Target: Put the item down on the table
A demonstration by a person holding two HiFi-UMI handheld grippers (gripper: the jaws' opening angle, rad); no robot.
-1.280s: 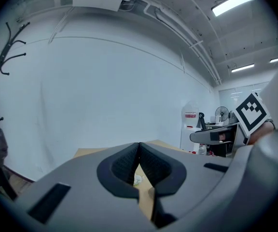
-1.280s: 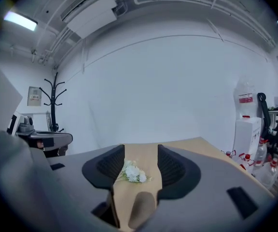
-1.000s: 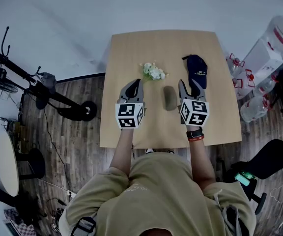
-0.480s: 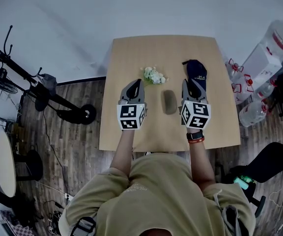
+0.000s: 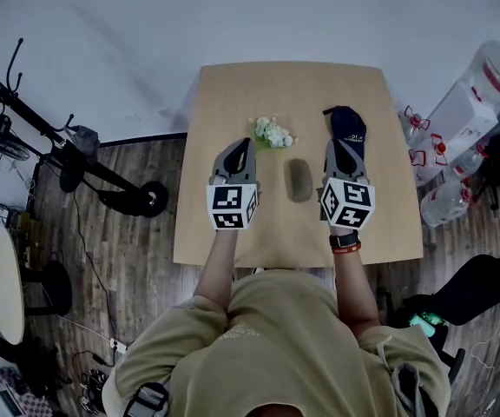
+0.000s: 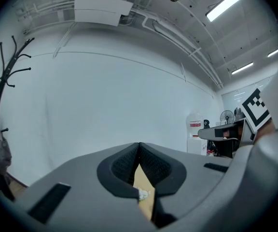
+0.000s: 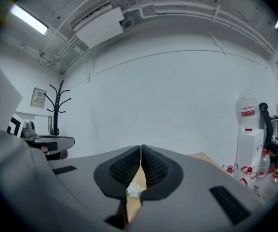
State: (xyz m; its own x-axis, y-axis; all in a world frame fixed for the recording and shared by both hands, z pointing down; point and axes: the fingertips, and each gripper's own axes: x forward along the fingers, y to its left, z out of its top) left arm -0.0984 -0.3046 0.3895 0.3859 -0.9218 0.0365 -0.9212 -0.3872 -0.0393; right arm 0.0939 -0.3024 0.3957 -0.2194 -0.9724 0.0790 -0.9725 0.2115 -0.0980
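Wooden bench (image 5: 233,102) fills your head view: the item (image 5: 299,179) lies flat between both grippers, long axis pointing away from you, nearer your right gripper (image 5: 337,145), just to its left. Print on the cap (image 5: 348,122) is too small to read. Left gripper view: your left gripper (image 6: 139,149) is closed and empty. Right gripper view: its jaws have just closed on nothing.

1. We see a dark navy cap (image 5: 347,125) with pale print, lying on the light wooden worktop (image 5: 233,102).
2. It sits toward the worktop's right edge, its near end hidden.
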